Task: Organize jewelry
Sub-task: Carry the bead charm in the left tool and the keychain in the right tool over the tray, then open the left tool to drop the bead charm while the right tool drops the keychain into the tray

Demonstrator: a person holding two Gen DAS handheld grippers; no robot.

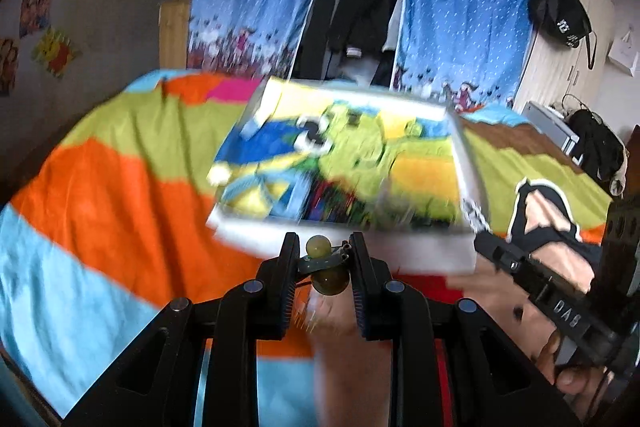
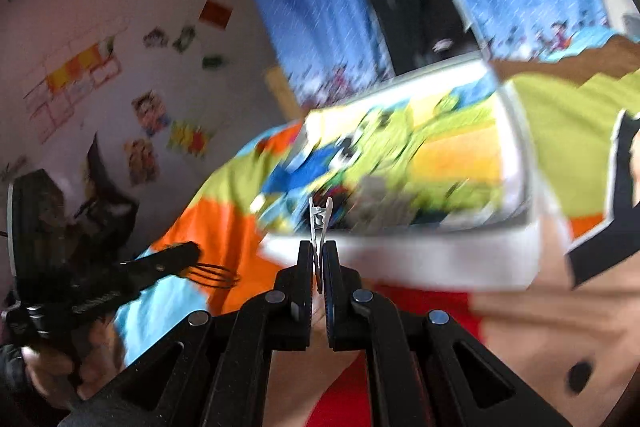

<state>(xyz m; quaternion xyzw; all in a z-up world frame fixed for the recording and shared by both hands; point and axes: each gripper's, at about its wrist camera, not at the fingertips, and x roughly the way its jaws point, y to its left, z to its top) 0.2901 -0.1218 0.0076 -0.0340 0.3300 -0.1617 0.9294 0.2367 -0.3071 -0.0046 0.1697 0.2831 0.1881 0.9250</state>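
- Left wrist view: left gripper [image 1: 325,265] clamps a hair clip with two yellow-green beads [image 1: 325,261] between its pads; right gripper [image 1: 532,291] appears at right, its tips blurred.
- Right wrist view: right gripper [image 2: 319,267] pinches a slim silver clip [image 2: 320,217]; dark prongs [image 2: 216,275] show beyond the left gripper at near left.
- Both views: blurred white tray [image 1: 360,247] on a striped bedspread [image 1: 120,167], just beyond the fingertips.

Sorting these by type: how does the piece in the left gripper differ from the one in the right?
The green beaded hair clip has round, yellowish-green beads and sits crosswise; the slim silver metal clip is flat, plain, and points forward. The left gripper stands wider than the right gripper. Both are clamped.
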